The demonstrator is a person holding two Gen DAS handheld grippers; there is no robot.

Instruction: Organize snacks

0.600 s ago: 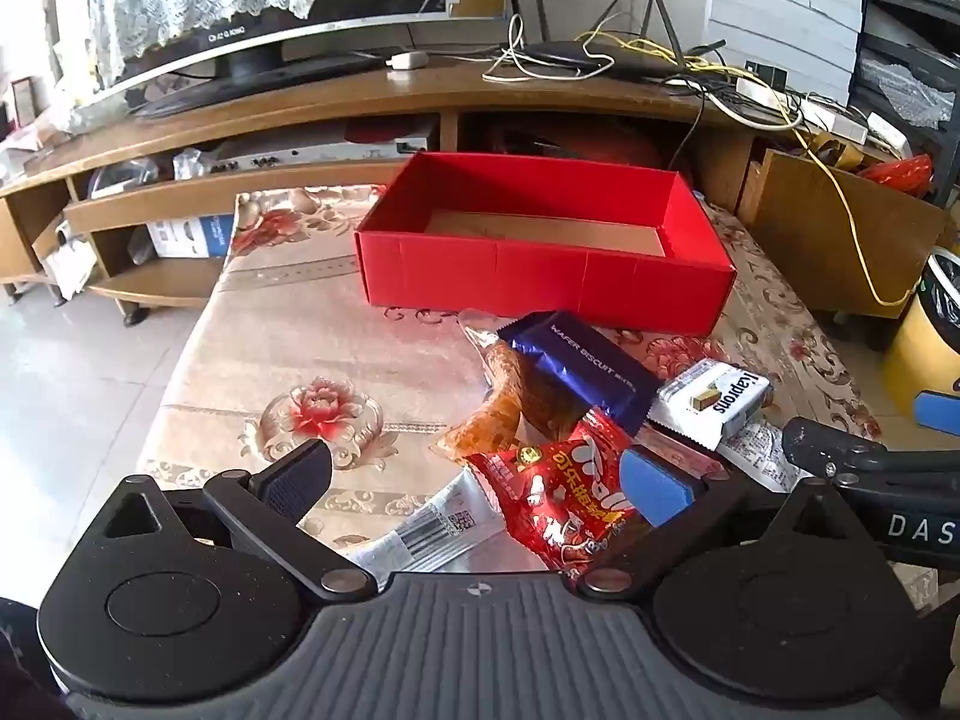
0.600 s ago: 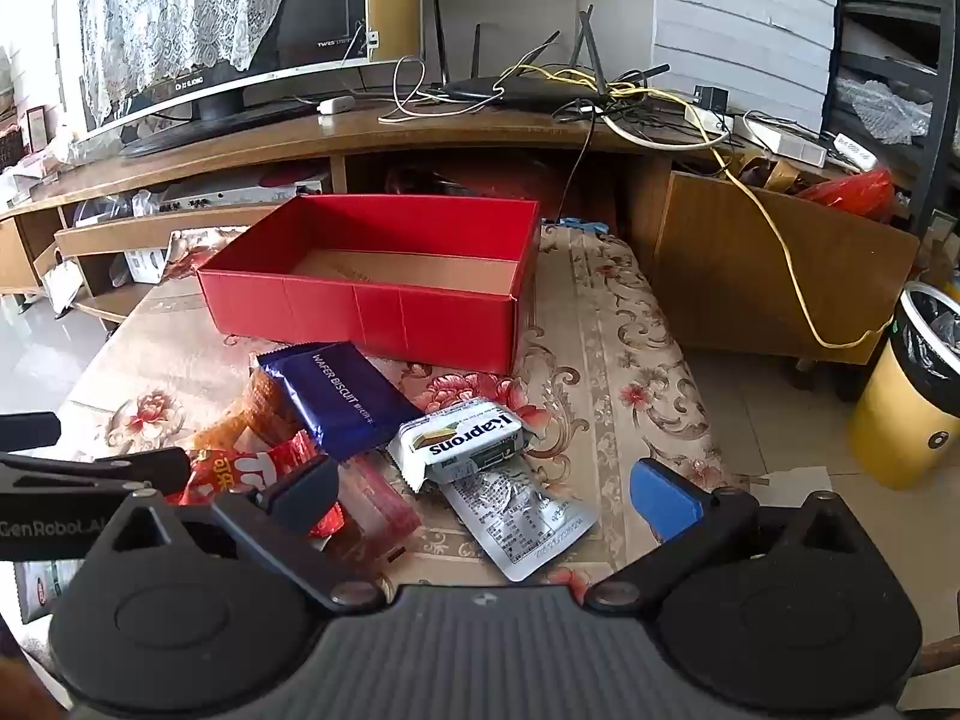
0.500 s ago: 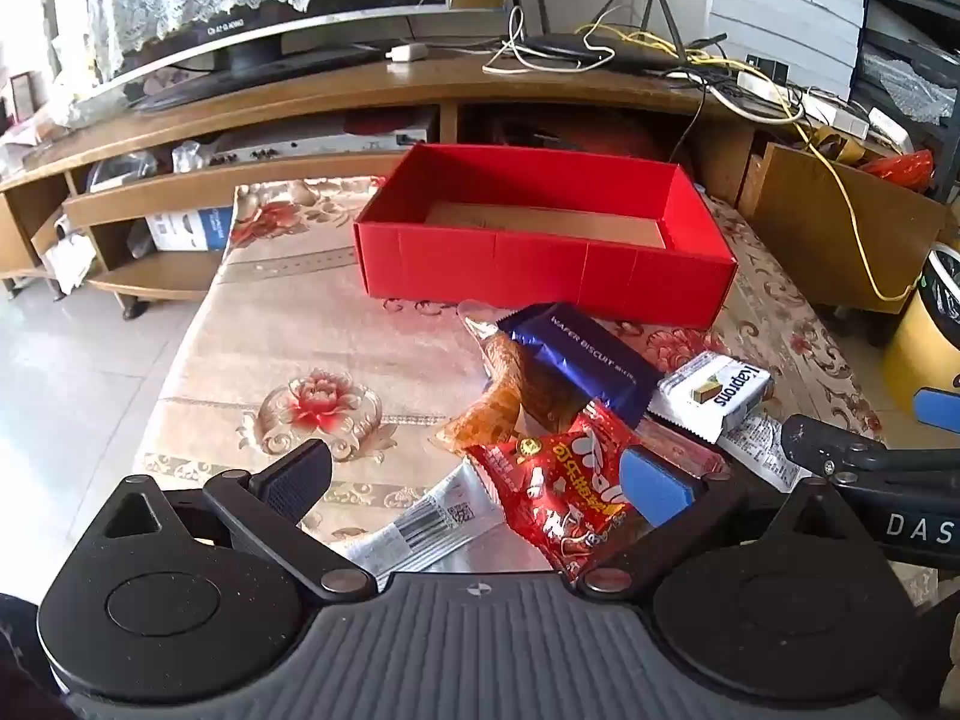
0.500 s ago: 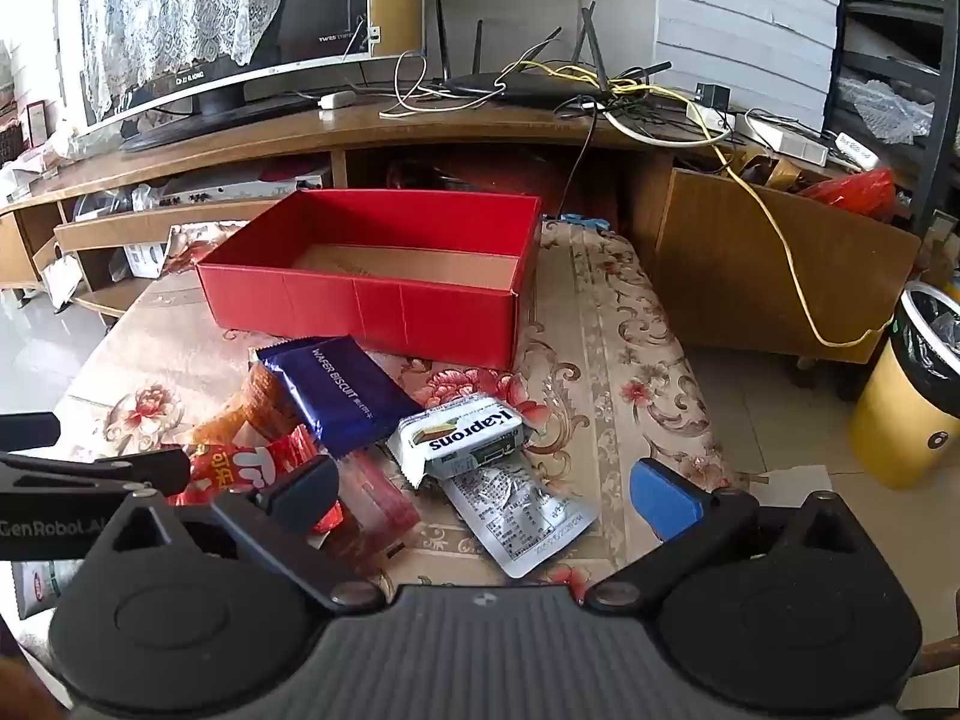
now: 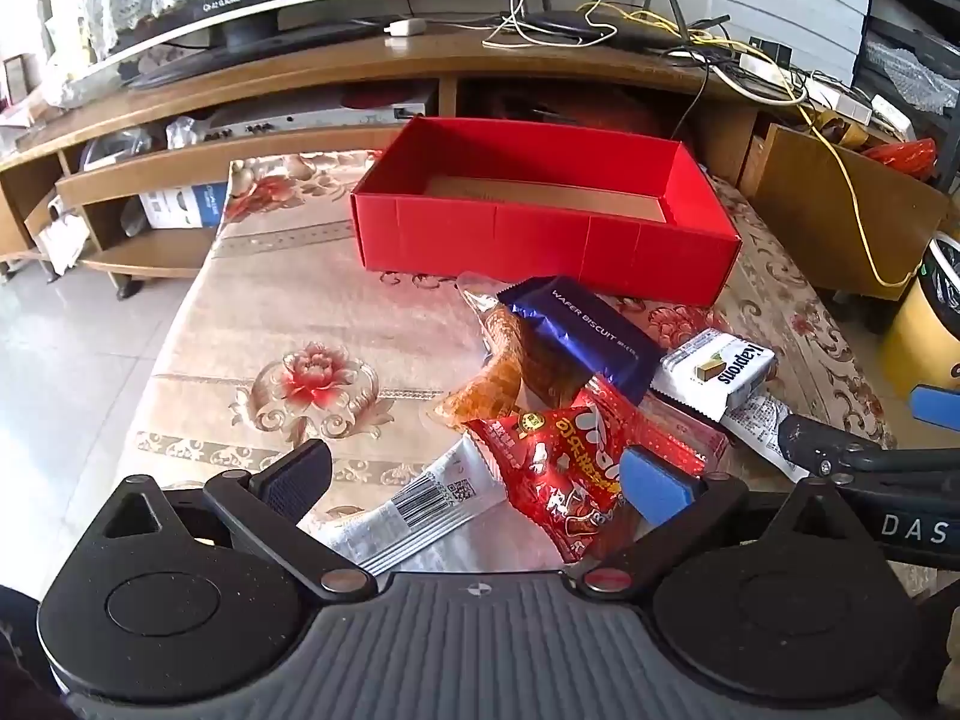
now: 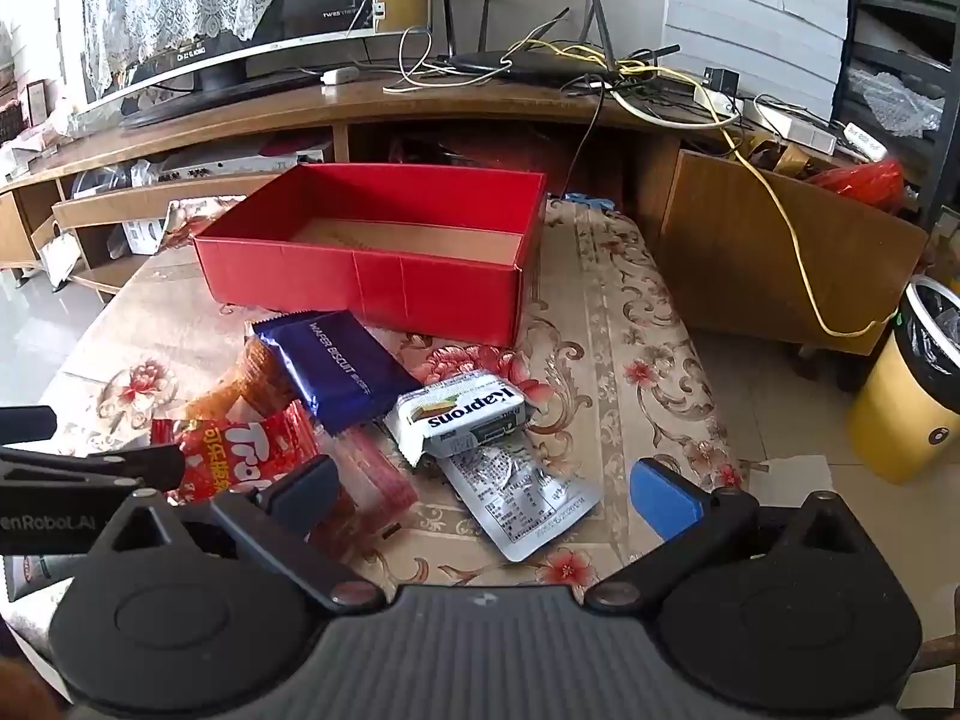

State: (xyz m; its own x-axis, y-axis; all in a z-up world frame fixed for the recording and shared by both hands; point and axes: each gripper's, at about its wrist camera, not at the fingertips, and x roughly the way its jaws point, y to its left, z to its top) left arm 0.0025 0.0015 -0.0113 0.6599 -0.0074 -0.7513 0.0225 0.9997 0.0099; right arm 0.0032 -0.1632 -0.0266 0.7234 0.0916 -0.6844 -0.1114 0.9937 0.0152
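Left wrist: left hand-held gripper (image 5: 477,477) tilted downward, jaws wide.

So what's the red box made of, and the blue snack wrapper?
The red box looks like cardboard: matte red walls with fold creases and a plain brown floor inside. The blue wafer biscuit wrapper seems to be shiny plastic or foil film; it glints in the light and has crimped, zigzag ends.

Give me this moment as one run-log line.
left gripper: open, holds nothing | right gripper: open, holds nothing | red box: no snacks visible inside | snack pile: on table before box | step: first pick pending
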